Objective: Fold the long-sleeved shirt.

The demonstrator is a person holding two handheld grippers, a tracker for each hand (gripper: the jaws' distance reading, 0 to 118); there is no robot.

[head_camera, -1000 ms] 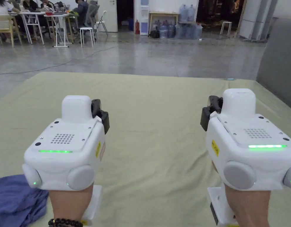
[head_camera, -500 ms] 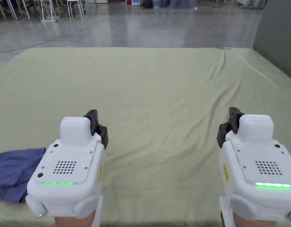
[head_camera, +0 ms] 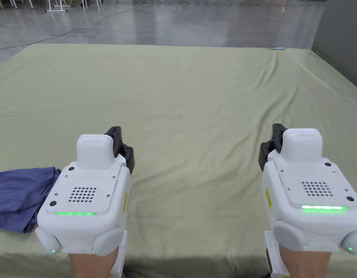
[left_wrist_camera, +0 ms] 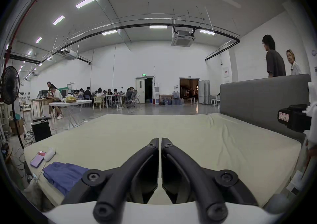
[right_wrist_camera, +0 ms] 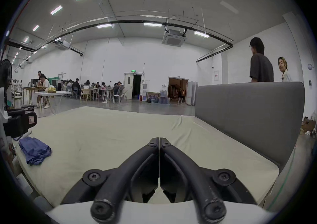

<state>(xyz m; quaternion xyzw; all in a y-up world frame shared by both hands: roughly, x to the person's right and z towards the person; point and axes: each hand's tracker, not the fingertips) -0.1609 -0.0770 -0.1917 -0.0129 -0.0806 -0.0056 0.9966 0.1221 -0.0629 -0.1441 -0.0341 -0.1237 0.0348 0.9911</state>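
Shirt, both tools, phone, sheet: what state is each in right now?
Shirt: bunched, unfolded, at the sheet's left edge.
Left tool: shut, empty.
Right tool: shut, empty.
Phone: flat, screen lit.
Sheet: spread, lightly wrinkled.

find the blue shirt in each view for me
Head view: blue shirt at the left edge, beside the left gripper.
Left gripper view: lower left.
Right gripper view: left side.
Shared landmark: it lies bunched on the green sheet, near its left edge.
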